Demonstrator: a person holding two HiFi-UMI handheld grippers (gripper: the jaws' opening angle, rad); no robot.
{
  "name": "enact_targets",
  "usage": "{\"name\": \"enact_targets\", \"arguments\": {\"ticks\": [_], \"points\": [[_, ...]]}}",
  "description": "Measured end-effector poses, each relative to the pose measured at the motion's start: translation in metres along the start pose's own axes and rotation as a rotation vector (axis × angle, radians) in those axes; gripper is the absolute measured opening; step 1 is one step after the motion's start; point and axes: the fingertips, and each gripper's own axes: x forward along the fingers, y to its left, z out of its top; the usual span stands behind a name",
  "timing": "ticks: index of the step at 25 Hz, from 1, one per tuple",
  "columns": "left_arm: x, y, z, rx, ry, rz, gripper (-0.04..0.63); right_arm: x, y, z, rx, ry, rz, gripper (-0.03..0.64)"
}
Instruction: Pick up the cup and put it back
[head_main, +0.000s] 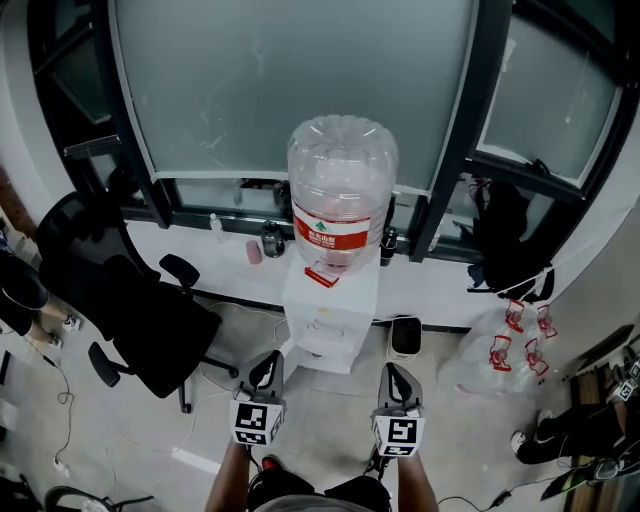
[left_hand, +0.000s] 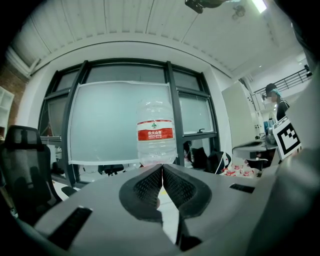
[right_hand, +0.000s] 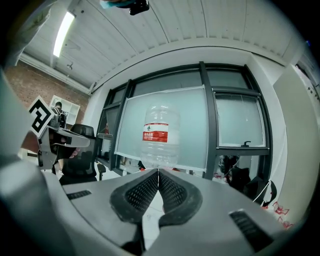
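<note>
Both grippers hang nearest to us, side by side above the pale floor. Our left gripper and right gripper each have their black ribbed jaws pressed fully together, with nothing between them. Beyond them we see the wide frosted window with dark frames, the black mesh office chair at left, and the clear water bottle with a red label upright on its white dispenser. The small pink cup stands on the white sill, just left of the dispenser and well apart from both grippers.
</note>
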Motion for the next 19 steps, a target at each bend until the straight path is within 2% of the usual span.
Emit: {"name": "enact_targets", "arguments": {"ticks": [19], "points": [[0.0019,0.0024,-0.0012,0.001,0.01,0.009,0.023,0.0089,0.0033,0.0044,0.008,0.001,0.007,0.02]]}}
